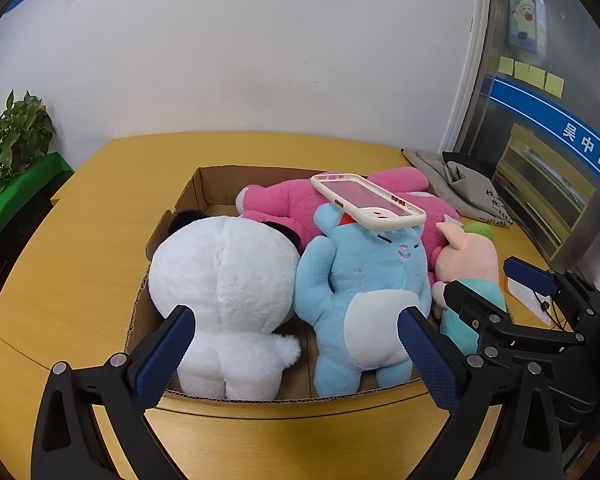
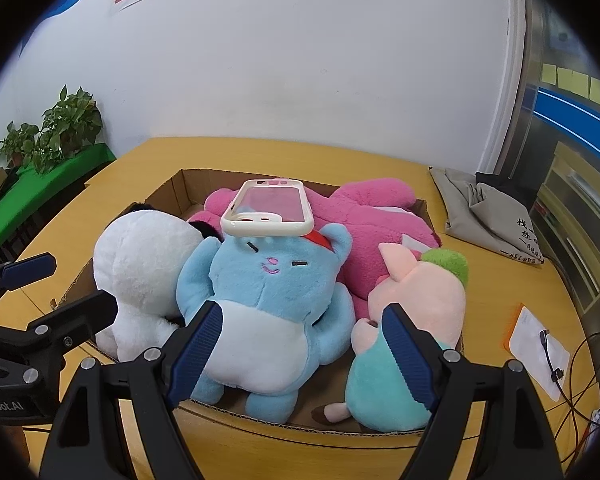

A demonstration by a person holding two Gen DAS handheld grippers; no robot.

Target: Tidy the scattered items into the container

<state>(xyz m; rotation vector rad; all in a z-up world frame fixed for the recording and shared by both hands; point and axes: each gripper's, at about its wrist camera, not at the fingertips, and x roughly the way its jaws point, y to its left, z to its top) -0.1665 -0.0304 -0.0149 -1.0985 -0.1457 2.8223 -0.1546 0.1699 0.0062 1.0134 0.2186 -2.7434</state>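
A cardboard box (image 1: 204, 184) (image 2: 180, 188) on the wooden table holds a white plush (image 1: 224, 280) (image 2: 140, 264), a blue plush (image 1: 364, 288) (image 2: 268, 292), a big pink plush (image 1: 292, 204) (image 2: 380, 216) and a pale pink pig plush (image 1: 468, 256) (image 2: 424, 300). A cream phone case (image 1: 368, 200) (image 2: 268, 212) lies on the blue plush's head. My left gripper (image 1: 296, 356) (image 2: 58, 288) hovers open near the box's front edge, before the white and blue plush. To its right, my right gripper (image 2: 303, 356) (image 1: 500, 292) is open too, between the blue plush and the pig. Neither holds anything.
A grey cloth bag (image 1: 460, 184) (image 2: 488, 208) lies on the table (image 1: 80, 240) behind the box at right. A white packet with an orange edge and a cable (image 2: 536, 344) sit right of the box. Potted plants (image 1: 16, 136) (image 2: 60, 128) stand far left; a glass door stands right.
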